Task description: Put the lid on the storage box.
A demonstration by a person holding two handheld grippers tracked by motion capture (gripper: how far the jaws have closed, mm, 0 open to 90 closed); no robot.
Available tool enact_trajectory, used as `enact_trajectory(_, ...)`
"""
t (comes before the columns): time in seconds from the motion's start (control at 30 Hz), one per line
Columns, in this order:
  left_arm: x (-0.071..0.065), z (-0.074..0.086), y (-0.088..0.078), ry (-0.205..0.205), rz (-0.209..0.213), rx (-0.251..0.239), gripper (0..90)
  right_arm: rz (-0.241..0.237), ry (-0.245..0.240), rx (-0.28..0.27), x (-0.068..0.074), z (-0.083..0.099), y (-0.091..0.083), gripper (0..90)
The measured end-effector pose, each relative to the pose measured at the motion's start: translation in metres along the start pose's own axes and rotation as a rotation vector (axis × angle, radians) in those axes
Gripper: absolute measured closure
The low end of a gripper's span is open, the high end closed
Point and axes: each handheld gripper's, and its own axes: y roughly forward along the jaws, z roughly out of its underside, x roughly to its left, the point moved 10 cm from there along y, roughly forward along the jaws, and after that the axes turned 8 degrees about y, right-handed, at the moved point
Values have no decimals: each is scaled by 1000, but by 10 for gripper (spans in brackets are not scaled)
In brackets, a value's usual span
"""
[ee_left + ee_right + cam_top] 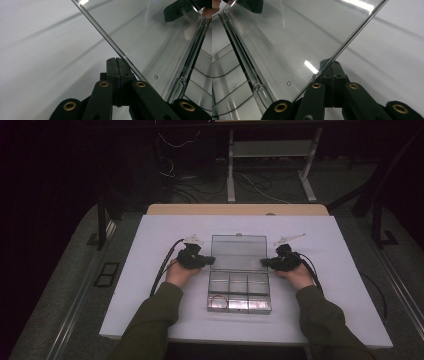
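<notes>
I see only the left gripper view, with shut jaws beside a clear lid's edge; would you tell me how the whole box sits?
Observer: The clear compartment box sits on the white table, its lid open on the far side.
Operator: Where is the right gripper?
Observer: The right gripper, shut, has its tip at the lid's right edge.
Operator: Anything inside?
Observer: A thin red loop lies in the near-left compartment.

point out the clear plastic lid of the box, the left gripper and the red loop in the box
clear plastic lid (238, 251), high view, middle of the open panel
left gripper (117, 65), left gripper view, tips of its shut black jaws
thin red loop (217, 299), high view, in the near left compartment
</notes>
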Motion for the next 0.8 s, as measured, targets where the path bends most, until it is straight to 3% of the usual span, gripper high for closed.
enact_trajectory(0.63,0,-16,-9,2,-27,-86,889,-7,-7,-78,3,-14,-9,892)
enact_trajectory(0.8,-1,-21,-13,20,-36,-104,888,-11,-14,-104,5,-21,-15,892)
